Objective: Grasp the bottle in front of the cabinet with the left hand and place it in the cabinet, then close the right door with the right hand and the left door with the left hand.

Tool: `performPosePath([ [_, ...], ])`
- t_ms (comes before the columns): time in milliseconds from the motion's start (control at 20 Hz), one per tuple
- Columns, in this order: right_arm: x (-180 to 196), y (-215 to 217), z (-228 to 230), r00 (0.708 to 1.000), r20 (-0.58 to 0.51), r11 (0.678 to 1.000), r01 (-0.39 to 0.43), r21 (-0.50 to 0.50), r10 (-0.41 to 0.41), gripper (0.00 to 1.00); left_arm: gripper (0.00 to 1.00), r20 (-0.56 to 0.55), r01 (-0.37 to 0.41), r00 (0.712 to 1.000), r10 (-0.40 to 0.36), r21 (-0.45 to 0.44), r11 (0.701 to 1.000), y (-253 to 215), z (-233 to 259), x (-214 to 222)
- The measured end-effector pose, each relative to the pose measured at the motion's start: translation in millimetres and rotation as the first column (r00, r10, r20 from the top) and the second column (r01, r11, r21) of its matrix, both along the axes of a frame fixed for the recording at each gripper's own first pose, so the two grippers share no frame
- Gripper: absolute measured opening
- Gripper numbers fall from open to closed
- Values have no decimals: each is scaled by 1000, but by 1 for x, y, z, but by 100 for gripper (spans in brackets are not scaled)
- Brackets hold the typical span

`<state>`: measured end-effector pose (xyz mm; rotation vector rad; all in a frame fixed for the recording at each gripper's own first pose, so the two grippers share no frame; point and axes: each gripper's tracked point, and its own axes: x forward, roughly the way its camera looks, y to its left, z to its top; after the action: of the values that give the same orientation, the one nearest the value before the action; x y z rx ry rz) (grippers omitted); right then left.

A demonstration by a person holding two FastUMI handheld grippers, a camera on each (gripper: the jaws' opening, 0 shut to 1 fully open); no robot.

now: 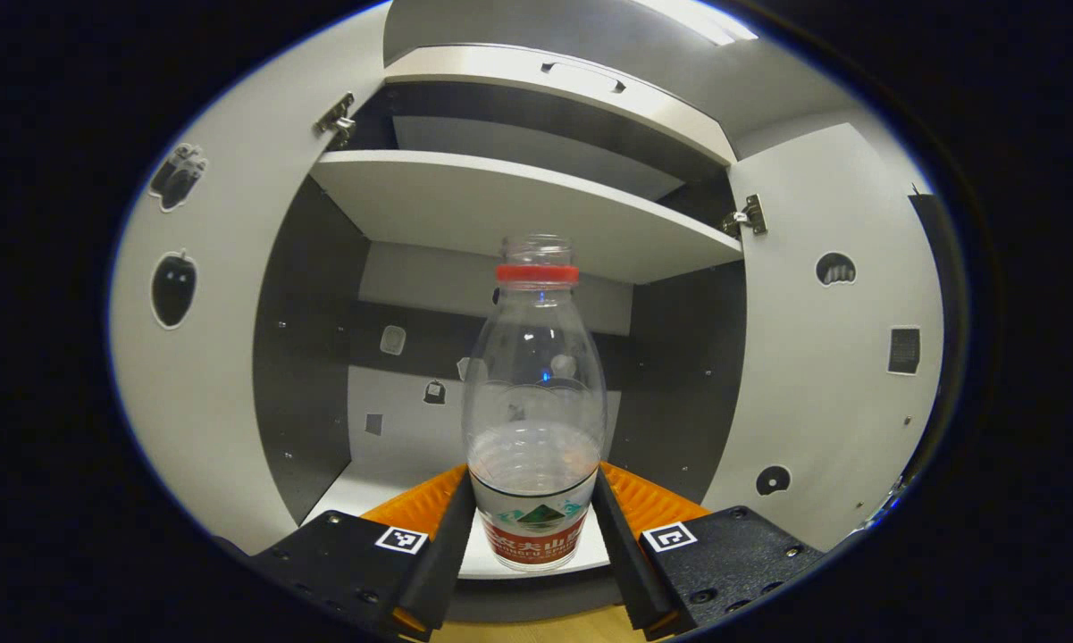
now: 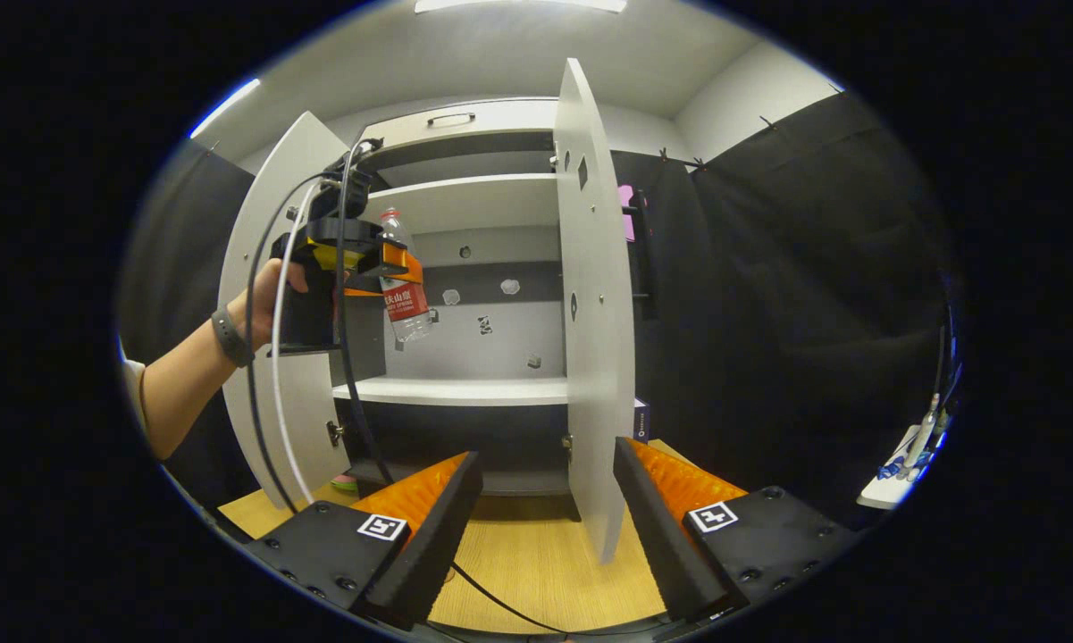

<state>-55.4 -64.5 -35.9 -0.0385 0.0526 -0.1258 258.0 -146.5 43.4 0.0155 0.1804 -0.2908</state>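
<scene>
Cabinet (image 2: 465, 268) with both doors swung open, standing on a pale wood-grain floor (image 2: 536, 554) inside a booth hung with black cloth (image 2: 795, 295). In the right gripper view, the left door (image 2: 272, 295) and the right door (image 2: 594, 304) are pale grey panels bearing small dark stickers; the right door stands nearly edge-on to the camera. Interior: dark grey side walls, a back panel in light and dark bands, an upper shelf (image 1: 518, 201) and a lower shelf (image 2: 456, 390), both pale. Metal hinges (image 1: 338, 118) show at the top corners of the opening in the left gripper view. A drawer front with a handle (image 2: 451, 117) sits above the opening. The ceiling is white with a bright strip light (image 2: 518, 5).

The left gripper (image 1: 534, 509) has both fingers pressed against the lower body of the bottle (image 1: 536, 420), at its label. The bottle is clear plastic, uncapped, with a red neck ring, and upright in that view. In the right gripper view it hangs in the air at the cabinet's open front, above the lower shelf and below the upper one, held by a hand (image 2: 268, 304) wearing a dark wristband; cables trail down from the gripper.

The right gripper (image 2: 545, 509) is low and near, its jaws spread wide with nothing between them, facing the right door's edge. A white ledge (image 2: 902, 473) with small items lies at far right.
</scene>
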Motion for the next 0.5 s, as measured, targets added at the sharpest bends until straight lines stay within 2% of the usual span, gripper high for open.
performPosePath([
  [200, -13, -30, 0, 997, 5, 997, 77, 13, -78, 98, 73, -126, 9, 992, 2, 85, 996, -21, -57, 50],
  [300, -20, -47, -2, 993, -1, 992, 122, 19, -122, 98, 73, -184, -9, 983, 29, 110, 994, -23, -88, 69],
  [500, -33, -71, -4, 982, -3, 981, 189, 39, -190, 98, 74, -239, -22, 969, 58, 148, 989, -25, -125, 88],
])
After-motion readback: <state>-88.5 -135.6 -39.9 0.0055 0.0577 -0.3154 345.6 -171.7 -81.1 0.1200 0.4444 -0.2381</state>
